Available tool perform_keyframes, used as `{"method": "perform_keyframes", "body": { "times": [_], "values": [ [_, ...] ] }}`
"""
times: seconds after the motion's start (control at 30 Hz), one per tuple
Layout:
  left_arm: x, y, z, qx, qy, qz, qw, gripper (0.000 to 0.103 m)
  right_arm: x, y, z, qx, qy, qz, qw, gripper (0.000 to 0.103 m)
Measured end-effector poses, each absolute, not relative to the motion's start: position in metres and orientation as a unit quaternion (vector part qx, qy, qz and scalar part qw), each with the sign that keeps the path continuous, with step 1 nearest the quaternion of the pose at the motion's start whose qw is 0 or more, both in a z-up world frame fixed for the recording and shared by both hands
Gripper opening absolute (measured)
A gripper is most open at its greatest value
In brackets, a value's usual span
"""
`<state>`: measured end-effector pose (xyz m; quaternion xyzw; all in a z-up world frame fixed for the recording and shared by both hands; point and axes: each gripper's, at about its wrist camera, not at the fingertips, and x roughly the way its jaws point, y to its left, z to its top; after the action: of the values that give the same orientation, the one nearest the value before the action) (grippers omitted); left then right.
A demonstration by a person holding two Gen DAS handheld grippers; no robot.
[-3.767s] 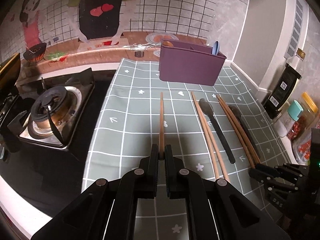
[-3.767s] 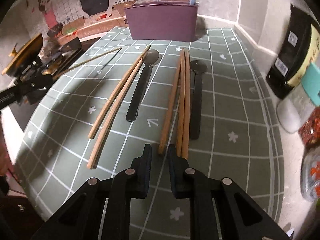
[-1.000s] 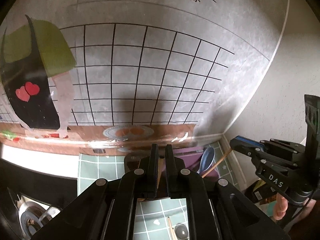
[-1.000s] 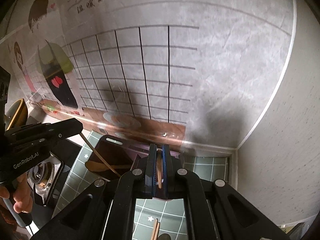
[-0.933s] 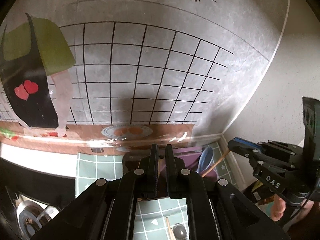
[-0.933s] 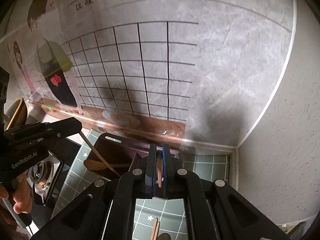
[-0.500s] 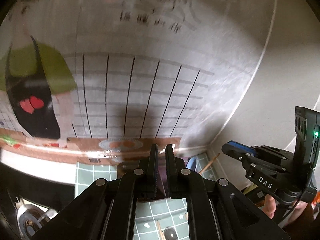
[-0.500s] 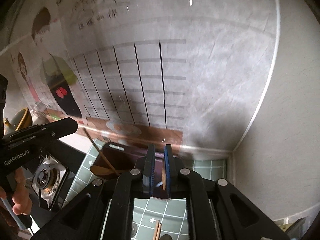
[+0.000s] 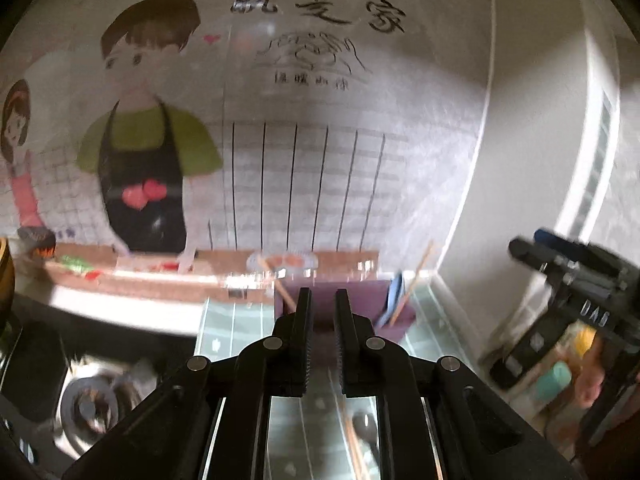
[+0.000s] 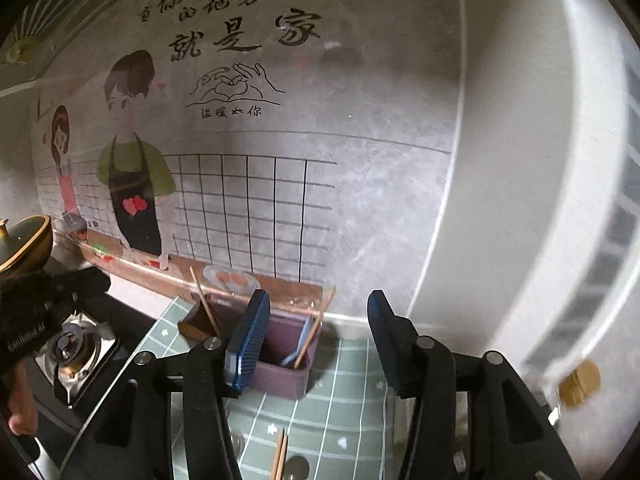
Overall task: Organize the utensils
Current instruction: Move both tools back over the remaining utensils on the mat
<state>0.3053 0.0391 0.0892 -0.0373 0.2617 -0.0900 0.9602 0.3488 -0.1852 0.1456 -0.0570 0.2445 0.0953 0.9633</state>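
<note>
A purple utensil holder (image 10: 280, 376) stands on the green checked mat (image 10: 352, 400) by the wall. One wooden chopstick (image 10: 204, 304) leans in its left compartment, and another chopstick (image 10: 316, 328) stands beside a blue spoon (image 10: 300, 344) on the right. My right gripper (image 10: 318, 308) hangs above and in front of the holder; its jaws are opening wide with nothing between them. My left gripper (image 9: 322, 300) faces the holder (image 9: 368, 296), and its jaws are opening a narrow gap that is also empty. More chopsticks (image 10: 280, 456) and a black spoon (image 10: 296, 468) lie on the mat.
A gas stove (image 10: 76, 348) sits left of the mat, with a gold pot lid (image 10: 24, 244) behind it. Bottles and jars (image 9: 560, 376) crowd the right wall. A hand (image 10: 20, 412) holds the left gripper's handle. The picture wall rises close behind the holder.
Both grippers have let go of their chopsticks, which now stand in the holder. Both have drawn back from it. The right jaws have spread wide and the left ones have parted slightly.
</note>
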Motion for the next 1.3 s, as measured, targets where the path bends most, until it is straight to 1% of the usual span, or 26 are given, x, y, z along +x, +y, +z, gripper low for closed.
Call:
{"method": "perform_keyframes", "body": {
  "times": [0.07, 0.17, 0.4, 0.5, 0.73, 0.93, 1.1, 1.13, 1.2, 1.23, 1.27, 1.3],
  "values": [
    [0.289, 0.040, 0.072, -0.037, 0.274, -0.086, 0.957, 0.012, 0.331, -0.190, 0.139, -0.054, 0.242, 0.086, 0.965, 0.055],
    [0.269, 0.044, 0.047, -0.053, 0.296, -0.077, 0.951, 0.012, 0.310, -0.197, 0.124, -0.047, 0.248, 0.077, 0.965, 0.055],
    [0.234, 0.051, -0.018, -0.074, 0.359, -0.056, 0.929, 0.013, 0.280, -0.206, 0.082, -0.040, 0.301, 0.078, 0.949, 0.055],
    [0.222, 0.051, -0.038, -0.080, 0.382, -0.053, 0.919, 0.013, 0.270, -0.205, 0.062, -0.060, 0.315, 0.063, 0.945, 0.055],
    [0.204, 0.034, -0.068, -0.069, 0.414, -0.100, 0.902, 0.013, 0.247, -0.208, 0.015, -0.084, 0.362, 0.059, 0.927, 0.055],
    [0.199, 0.026, -0.073, -0.053, 0.418, -0.117, 0.899, 0.013, 0.229, -0.219, -0.017, -0.050, 0.415, 0.060, 0.907, 0.055],
    [0.202, 0.035, -0.081, -0.069, 0.435, -0.133, 0.888, 0.013, 0.207, -0.219, -0.035, -0.032, 0.445, 0.060, 0.893, 0.043],
    [0.202, 0.037, -0.082, -0.071, 0.435, -0.133, 0.888, 0.013, 0.200, -0.217, -0.039, -0.025, 0.453, 0.058, 0.889, 0.042],
    [0.201, 0.039, -0.084, -0.071, 0.431, -0.134, 0.890, 0.013, 0.191, -0.214, -0.046, -0.016, 0.464, 0.062, 0.883, 0.034],
    [0.200, 0.039, -0.085, -0.071, 0.428, -0.136, 0.891, 0.013, 0.186, -0.212, -0.050, -0.014, 0.471, 0.063, 0.880, 0.033],
    [0.198, 0.039, -0.086, -0.070, 0.424, -0.138, 0.893, 0.014, 0.181, -0.210, -0.055, -0.015, 0.477, 0.064, 0.877, 0.030],
    [0.196, 0.039, -0.086, -0.068, 0.418, -0.138, 0.895, 0.018, 0.177, -0.208, -0.060, -0.019, 0.482, 0.063, 0.873, 0.025]
  ]
}}
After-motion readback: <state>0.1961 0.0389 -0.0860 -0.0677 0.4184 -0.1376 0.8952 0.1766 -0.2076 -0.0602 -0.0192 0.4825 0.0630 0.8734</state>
